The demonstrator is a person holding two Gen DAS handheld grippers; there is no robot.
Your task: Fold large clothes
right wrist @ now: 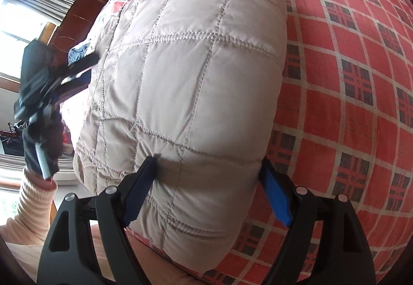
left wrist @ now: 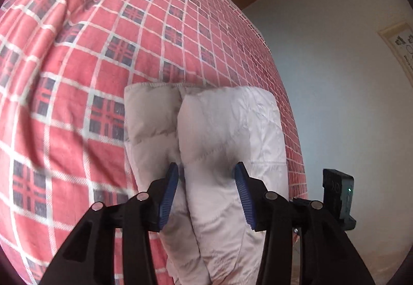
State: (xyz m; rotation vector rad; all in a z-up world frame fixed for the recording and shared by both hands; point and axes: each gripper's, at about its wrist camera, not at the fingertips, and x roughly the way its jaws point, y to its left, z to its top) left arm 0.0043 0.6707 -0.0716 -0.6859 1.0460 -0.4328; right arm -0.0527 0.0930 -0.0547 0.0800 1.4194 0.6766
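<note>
Red checked bedspread (right wrist: 361, 83) fills both views and serves as reference. Quilted beige jacket (right wrist: 196, 73) lies folded into a thick bundle on the bedspread, near its edge. Right gripper (right wrist: 209, 163): blue pads (right wrist: 276, 199) pressed against both sides of the bundle's near end, clamped on it. Left gripper (left wrist: 206, 171): pads squeezing a doubled fold of the same jacket (left wrist: 222, 130) above the bedspread. Person's ribbed sleeve (right wrist: 33, 197) left of the jacket; left tool appears blurred there.
</note>
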